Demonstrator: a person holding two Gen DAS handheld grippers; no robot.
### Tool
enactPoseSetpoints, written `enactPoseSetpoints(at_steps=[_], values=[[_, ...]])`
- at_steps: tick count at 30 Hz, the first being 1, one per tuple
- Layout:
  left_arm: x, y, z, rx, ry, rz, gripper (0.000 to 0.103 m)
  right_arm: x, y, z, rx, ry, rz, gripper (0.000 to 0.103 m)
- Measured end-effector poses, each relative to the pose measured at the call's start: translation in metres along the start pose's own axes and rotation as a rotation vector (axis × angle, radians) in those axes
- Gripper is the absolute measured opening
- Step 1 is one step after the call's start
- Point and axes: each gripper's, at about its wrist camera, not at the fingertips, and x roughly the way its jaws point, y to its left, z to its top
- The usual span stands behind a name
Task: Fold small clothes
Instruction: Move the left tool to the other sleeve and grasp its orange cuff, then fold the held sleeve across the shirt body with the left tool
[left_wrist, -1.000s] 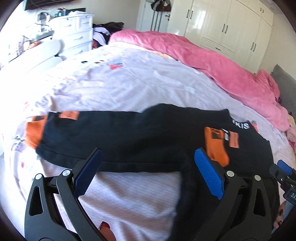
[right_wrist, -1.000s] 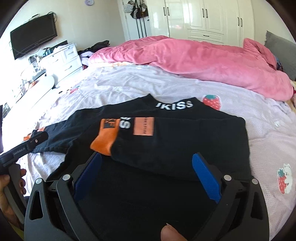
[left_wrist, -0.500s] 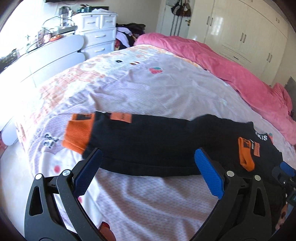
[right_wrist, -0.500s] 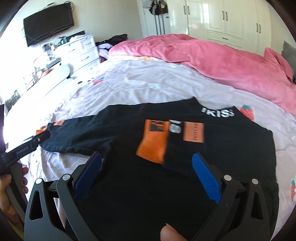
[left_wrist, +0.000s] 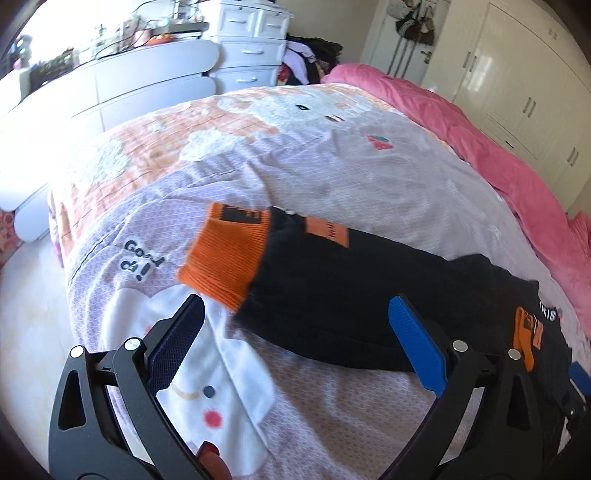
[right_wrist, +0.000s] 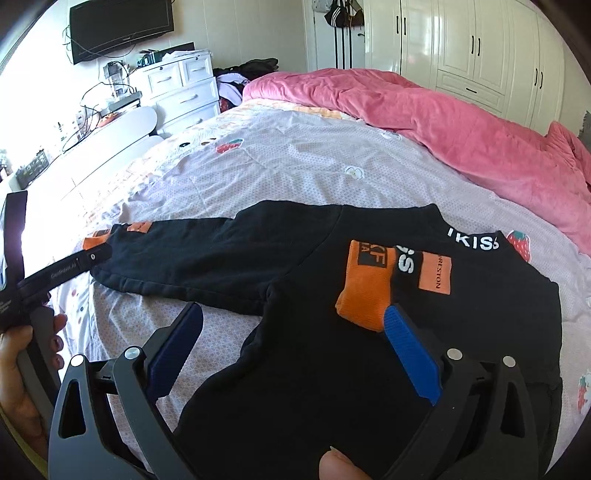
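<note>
At nine o'clock in the right wrist view, the left gripper (right_wrist: 94, 254) reaches toward the orange cuff (left_wrist: 225, 258) of the one sleeve (left_wrist: 343, 291) lying stretched out, its jaws spread wide and holding nothing, probably lined up to pick that cuff and fold the sleeve inward. Toward the middle, one black sweater (right_wrist: 369, 332) lies flat on the bed (right_wrist: 295, 170), spread so its edges can be folded. At three o'clock the other sleeve's cuff (right_wrist: 365, 284) already rests folded across the chest. Hovering low over the body, the right gripper (right_wrist: 291, 350) is open and empty. Count: one sweater, two orange cuffs, two grippers, one pink blanket (right_wrist: 443, 122) bunched at twelve o'clock.
</note>
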Motion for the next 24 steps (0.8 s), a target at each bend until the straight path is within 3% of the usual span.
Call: enactPoseSetpoints(at_steps=[6,9,10,11,12,14,15,19,24], values=[[0.027,0.016,0.001,-0.055,0.038,-0.011,0.094,0.001,0.003,-0.007,-0.017,0.013,-0.01,0.098],[0.035,0.026,0.001,-0.137,0.051,-0.079,0.093,0.002,0.001,-0.009,-0.004,0.017,-0.011,0.098],[0.034,0.026,0.002,-0.146,0.035,-0.078,0.085,0.002,0.0,-0.01,0.002,0.018,-0.011,0.098],[0.032,0.026,0.003,-0.148,0.014,-0.076,0.067,0.002,-0.001,-0.01,0.008,0.018,-0.01,0.098],[0.03,0.026,0.006,-0.151,-0.01,-0.08,0.057,0.002,-0.003,-0.012,0.019,0.019,-0.007,0.098],[0.028,0.027,0.009,-0.168,-0.026,-0.097,0.021,0.002,-0.006,-0.016,0.038,0.025,-0.002,0.098],[0.028,0.026,0.01,-0.171,-0.028,-0.109,0.01,0.001,-0.008,-0.018,0.043,0.027,-0.002,0.098],[0.016,0.024,0.012,-0.185,-0.078,-0.182,0.007,-0.005,-0.017,-0.026,0.053,0.028,-0.013,0.098],[-0.007,-0.007,0.011,-0.089,-0.127,-0.255,0.007,-0.018,-0.043,-0.038,0.095,0.017,-0.038,0.098]])
